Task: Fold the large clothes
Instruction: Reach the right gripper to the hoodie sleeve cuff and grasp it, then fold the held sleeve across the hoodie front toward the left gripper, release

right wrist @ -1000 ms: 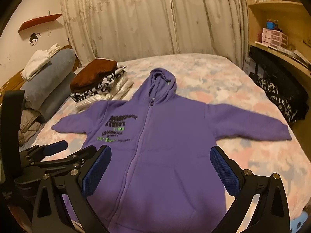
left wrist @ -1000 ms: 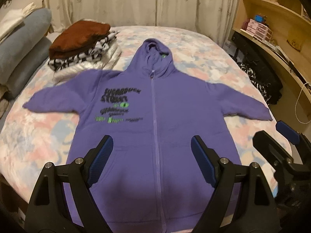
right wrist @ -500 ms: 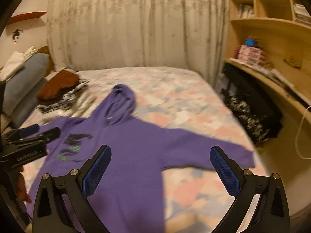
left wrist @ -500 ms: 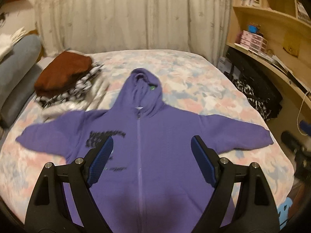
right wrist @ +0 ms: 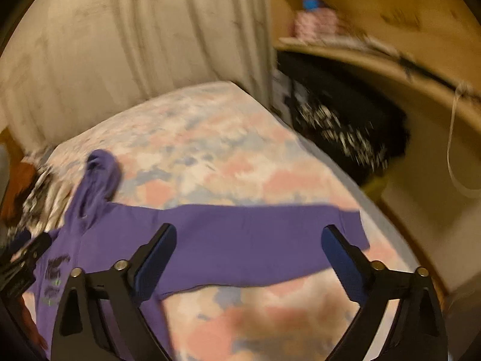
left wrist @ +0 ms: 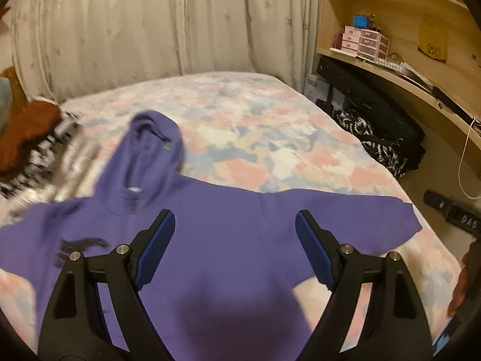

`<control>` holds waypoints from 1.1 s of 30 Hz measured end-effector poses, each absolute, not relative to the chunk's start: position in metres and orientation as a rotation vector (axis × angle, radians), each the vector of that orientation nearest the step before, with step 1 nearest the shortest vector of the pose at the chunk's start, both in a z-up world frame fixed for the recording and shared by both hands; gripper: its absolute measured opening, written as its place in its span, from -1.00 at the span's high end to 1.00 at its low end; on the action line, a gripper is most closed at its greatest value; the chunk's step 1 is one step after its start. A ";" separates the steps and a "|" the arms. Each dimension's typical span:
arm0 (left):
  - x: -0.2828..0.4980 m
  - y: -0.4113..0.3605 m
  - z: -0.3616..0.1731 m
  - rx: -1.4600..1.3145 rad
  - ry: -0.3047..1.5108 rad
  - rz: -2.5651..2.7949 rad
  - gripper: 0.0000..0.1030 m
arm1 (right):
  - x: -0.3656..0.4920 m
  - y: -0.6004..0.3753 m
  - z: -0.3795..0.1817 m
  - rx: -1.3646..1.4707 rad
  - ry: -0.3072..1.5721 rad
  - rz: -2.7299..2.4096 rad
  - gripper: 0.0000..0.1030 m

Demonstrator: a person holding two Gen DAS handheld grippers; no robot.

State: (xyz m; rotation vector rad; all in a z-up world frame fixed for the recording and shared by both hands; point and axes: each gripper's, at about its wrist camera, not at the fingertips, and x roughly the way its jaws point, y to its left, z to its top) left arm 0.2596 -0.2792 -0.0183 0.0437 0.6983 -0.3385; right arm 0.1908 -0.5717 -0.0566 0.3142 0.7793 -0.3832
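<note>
A purple zip hoodie [left wrist: 228, 234] lies flat and face up on the bed, hood away from me, sleeves spread. My left gripper [left wrist: 235, 251] is open and empty above its right chest. In the right wrist view the hoodie's right sleeve [right wrist: 249, 240] stretches across the frame. My right gripper [right wrist: 249, 258] is open and empty above that sleeve, near its cuff [right wrist: 354, 228]. The left gripper's body [right wrist: 21, 264] shows at the left edge of the right wrist view.
The bed [left wrist: 270, 138] has a pastel patterned sheet. A stack of folded clothes [left wrist: 33, 141] sits at the far left. A wooden desk and shelves [left wrist: 399, 69] stand to the right, with dark bags [left wrist: 375, 132] beneath. Curtains [left wrist: 150, 30] hang behind.
Both grippers have swung to the right, from over the hoodie's body toward its right sleeve. The right wrist view is motion-blurred. Both stay open and the hoodie has not moved.
</note>
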 end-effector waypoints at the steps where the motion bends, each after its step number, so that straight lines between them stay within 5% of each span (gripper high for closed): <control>1: 0.263 -0.285 -0.030 0.037 0.712 -0.341 -0.57 | 0.194 -0.595 -0.070 0.359 0.797 -0.402 -0.72; 9: 0.292 -0.359 -0.120 0.085 0.786 -0.308 -0.57 | 0.191 -0.687 -0.168 0.518 0.917 -0.508 -0.67; 20: 0.316 -0.379 -0.187 0.071 0.914 -0.239 -0.55 | 0.187 -0.743 -0.224 0.652 0.944 -0.586 -0.61; 23: 0.316 -0.370 -0.184 0.041 0.925 -0.245 -0.54 | 0.199 -0.734 -0.233 0.666 0.921 -0.625 -0.35; 26: 0.311 -0.358 -0.171 0.048 0.893 -0.248 -0.54 | 0.223 -0.728 -0.236 0.654 0.908 -0.632 0.58; 28: 0.307 -0.345 -0.161 0.043 0.881 -0.245 -0.54 | 0.264 -0.703 -0.245 0.644 0.879 -0.624 0.74; 33: 0.298 -0.286 -0.129 -0.051 0.845 -0.244 -0.54 | 0.282 -0.639 -0.164 0.479 0.700 -0.491 0.78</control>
